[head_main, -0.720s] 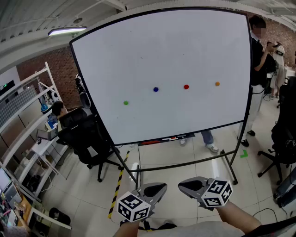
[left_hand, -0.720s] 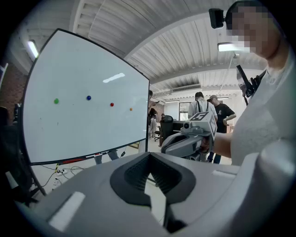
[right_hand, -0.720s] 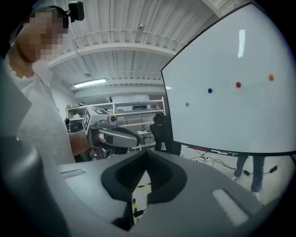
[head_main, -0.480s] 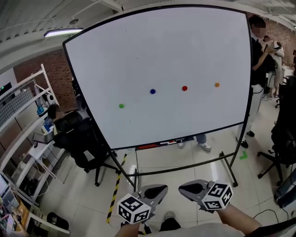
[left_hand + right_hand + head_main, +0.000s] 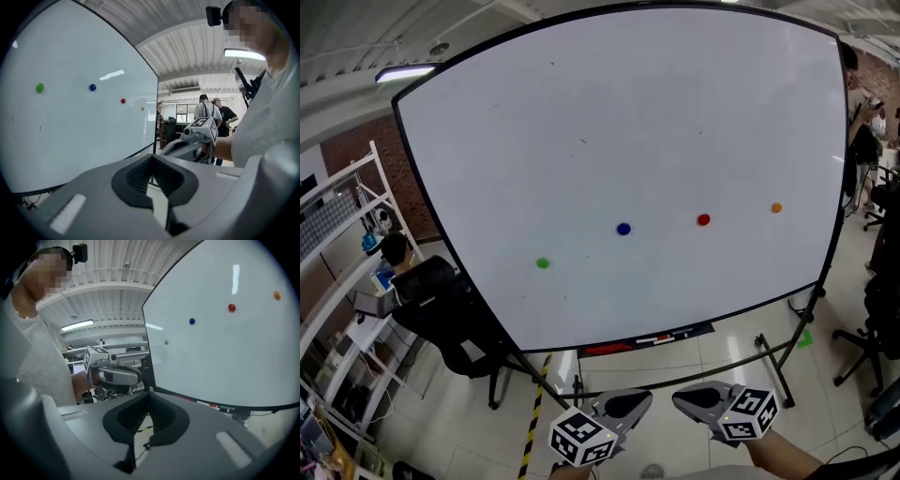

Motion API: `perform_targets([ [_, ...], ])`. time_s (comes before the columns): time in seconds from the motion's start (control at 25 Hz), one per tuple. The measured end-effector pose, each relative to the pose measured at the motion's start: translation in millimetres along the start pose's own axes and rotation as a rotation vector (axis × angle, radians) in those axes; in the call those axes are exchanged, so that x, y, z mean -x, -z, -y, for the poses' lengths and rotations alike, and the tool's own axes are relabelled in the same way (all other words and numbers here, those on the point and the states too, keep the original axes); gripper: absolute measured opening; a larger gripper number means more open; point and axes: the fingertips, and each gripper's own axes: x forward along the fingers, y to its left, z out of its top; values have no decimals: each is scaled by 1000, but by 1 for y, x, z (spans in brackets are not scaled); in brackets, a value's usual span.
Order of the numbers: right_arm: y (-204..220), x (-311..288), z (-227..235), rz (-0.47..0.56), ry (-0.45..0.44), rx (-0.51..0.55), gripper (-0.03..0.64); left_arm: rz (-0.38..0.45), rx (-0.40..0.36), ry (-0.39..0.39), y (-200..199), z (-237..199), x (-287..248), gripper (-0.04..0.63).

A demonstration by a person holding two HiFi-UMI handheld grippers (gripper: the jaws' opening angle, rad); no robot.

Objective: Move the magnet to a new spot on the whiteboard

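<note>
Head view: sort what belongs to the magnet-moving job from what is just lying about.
Job:
whiteboard
green magnet, blue magnet, red magnet, orange magnet
left gripper and right gripper, both shut and empty

Lying about:
office chair
shelving rack
markers on the tray
striped floor tape

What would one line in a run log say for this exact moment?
left gripper: shut, empty | right gripper: shut, empty | whiteboard: green magnet, blue magnet, red magnet, orange magnet, none touched
</note>
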Motion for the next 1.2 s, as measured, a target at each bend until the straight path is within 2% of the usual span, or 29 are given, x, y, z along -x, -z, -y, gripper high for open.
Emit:
perform_targets([
  [0.24, -28, -70, 60, -3, -28, -16, -5, -20, 24, 37, -3, -98, -26, -17],
  [0.44, -50, -101, 89, -4, 6, 8, -3, -6, -22, 92, -3, -137, -37, -17],
  [0.56, -59, -117, 99, 5, 27, 15, -3, 3, -28, 99, -7, -155, -36, -17],
  [0.72, -65, -124, 102, 10, 21, 23, -3, 13, 21, 78, -16, -167, -33, -17],
  [0.84, -69, -119, 103, 26, -6, 8, -3, 30, 18, 86, -25, -163, -35, -17],
  [1.04, -76, -110, 99, 28, -52, 62, -3, 42, -6, 54, -36, -151, -38, -17],
  [1.2, -89, -98, 94, 49, -84, 149, -2, 48, -3, 28, -45, -146, -43, -17],
])
